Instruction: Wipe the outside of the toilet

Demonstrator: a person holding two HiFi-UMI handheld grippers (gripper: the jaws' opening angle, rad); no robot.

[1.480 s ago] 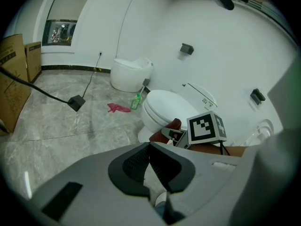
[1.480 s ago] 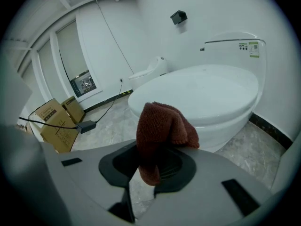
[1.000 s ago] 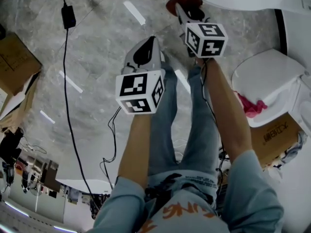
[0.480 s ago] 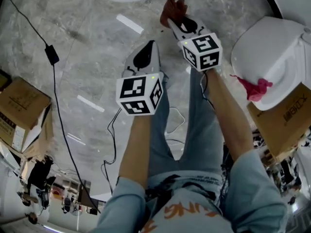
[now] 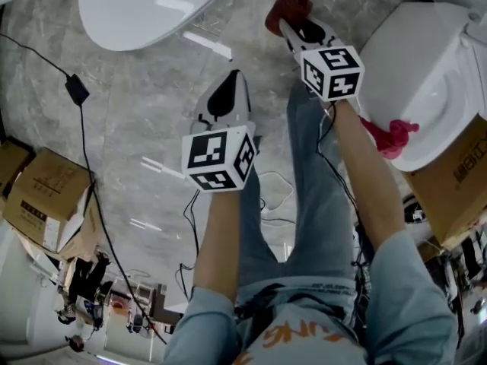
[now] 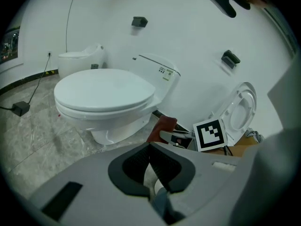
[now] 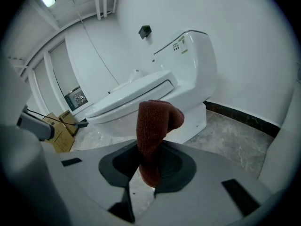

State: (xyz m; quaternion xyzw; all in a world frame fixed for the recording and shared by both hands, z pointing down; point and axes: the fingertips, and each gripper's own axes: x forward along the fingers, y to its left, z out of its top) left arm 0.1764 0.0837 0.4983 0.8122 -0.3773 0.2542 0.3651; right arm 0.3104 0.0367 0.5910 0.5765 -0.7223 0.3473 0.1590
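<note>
The toilet, lid down, stands on the marble floor ahead, apart from both tools, so I judge that wiping has not yet begun. The left hand-held gripper has its jaws together on nothing. The right hand-held gripper pinches a dark red cloth, which flops above its jaws, near the bowl but not touching it. Pressed against the porcelain, so narrow a pinch could let the cloth slide out, leaving hard jaw tips to scrape. The sticker on the cistern is too small to read.
</note>
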